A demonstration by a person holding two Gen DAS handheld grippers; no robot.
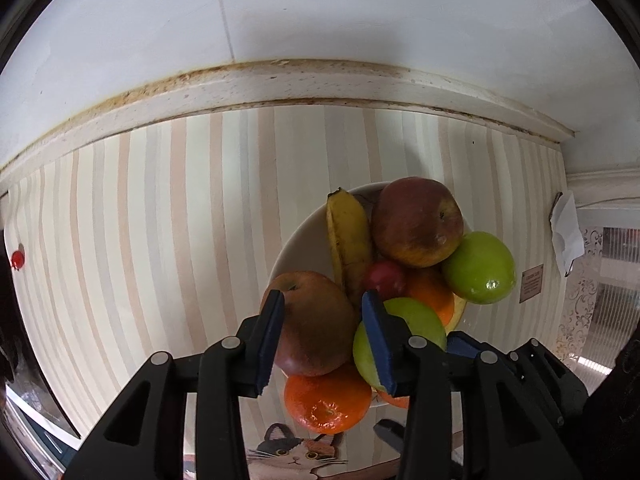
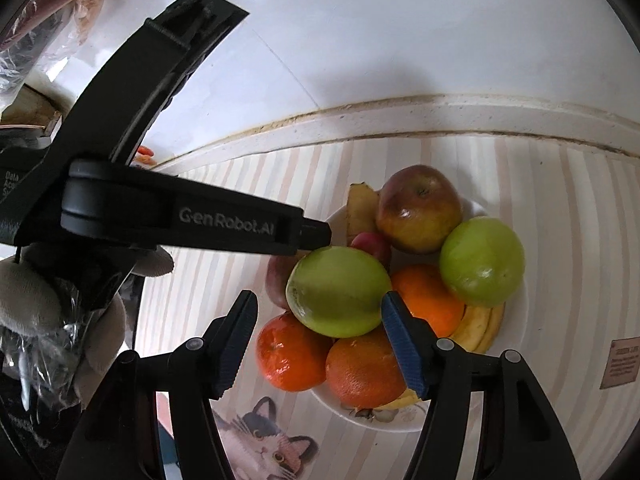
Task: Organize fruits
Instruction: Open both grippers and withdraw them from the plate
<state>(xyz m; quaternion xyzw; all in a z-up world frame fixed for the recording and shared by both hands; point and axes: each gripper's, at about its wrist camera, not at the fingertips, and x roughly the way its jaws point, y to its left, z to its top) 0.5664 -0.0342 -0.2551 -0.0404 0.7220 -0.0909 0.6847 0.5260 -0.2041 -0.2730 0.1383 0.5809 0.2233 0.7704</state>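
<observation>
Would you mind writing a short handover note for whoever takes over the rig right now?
Left gripper: jaws straddle a red apple; whether they grip it is unclear.
Right gripper: open around the near green apple, not pressing on it.
All the fruit is piled in the white bowl on the striped cloth.
Done: nothing visibly sorted yet.
Left: organizing the whole pile.
</observation>
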